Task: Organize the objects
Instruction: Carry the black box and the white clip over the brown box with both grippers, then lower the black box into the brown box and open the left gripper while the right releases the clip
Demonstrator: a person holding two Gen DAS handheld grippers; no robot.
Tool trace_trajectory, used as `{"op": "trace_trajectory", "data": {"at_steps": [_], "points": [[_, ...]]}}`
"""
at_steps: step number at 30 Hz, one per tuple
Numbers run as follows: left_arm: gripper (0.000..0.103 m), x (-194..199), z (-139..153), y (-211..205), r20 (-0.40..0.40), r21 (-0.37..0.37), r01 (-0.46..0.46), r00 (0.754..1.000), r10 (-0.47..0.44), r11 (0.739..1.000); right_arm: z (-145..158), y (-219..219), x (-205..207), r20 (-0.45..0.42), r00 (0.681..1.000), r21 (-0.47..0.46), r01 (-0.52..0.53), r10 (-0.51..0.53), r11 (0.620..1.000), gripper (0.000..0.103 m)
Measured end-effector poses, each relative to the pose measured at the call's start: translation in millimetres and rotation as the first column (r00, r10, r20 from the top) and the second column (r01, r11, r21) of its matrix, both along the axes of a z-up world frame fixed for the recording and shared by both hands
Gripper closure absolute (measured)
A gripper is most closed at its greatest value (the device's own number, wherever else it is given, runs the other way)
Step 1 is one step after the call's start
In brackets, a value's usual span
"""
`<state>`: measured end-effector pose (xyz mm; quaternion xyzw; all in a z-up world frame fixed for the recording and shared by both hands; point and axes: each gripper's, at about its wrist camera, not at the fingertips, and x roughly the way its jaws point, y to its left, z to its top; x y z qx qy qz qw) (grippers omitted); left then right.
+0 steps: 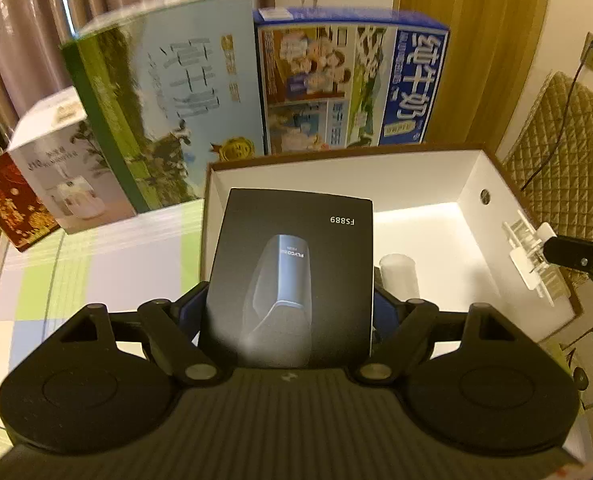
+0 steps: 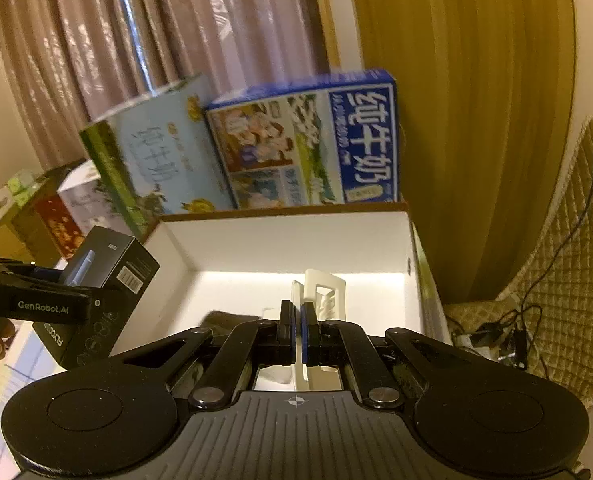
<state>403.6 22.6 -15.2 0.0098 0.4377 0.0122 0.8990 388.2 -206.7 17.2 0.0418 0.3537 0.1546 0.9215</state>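
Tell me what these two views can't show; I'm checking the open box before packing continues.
- Left wrist view: open box floor, near part, hidden by black carton held in left hand-held gripper.
- Right wrist view: dark item on the floor, cut off by right hand-held gripper gripping white plastic piece.

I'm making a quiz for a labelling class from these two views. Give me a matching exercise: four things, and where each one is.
1. black box
2. white plastic piece
3. white cylinder
4. blue carton

A. behind the open box
B. lying inside the open box
C. held by the left hand-held gripper
D. held by the right hand-held gripper

Pairs: 1-C, 2-D, 3-B, 4-A
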Motion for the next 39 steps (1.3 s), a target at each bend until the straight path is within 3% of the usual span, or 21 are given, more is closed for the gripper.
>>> {"op": "trace_trajectory", "data": {"at_steps": [9,17,29,37,39], "points": [[0.027,35,-36,-7,-0.073,0.034,-0.013,0.997,0.016,0.999,-27,-8,16,-0.060,0.998,-0.015,0.029,-0.030,0.999,0.103],[0.027,45,-60,-11,-0.121,0.052,-0.018,0.992,0.024,0.999,-41,-11,24,-0.092,0.995,-0.032,0.044,-0.047,0.999,0.103],[0.023,41,-57,-11,-0.120,0.029,0.013,0.993,-0.010,0.999,-58,-6,35,-0.116,0.991,-0.113,0.054,-0.067,0.992,0.103],[0.022,32,-56,-9,-0.128,0.024,0.038,0.991,-0.035,0.999,-58,-9,36,-0.122,0.990,-0.101,0.058,-0.070,0.993,0.103],[0.018,29,-53,-8,-0.126,0.021,0.044,0.991,-0.041,0.999,-55,-9,33,-0.127,0.990,-0.089,0.049,-0.061,0.995,0.095]]}}
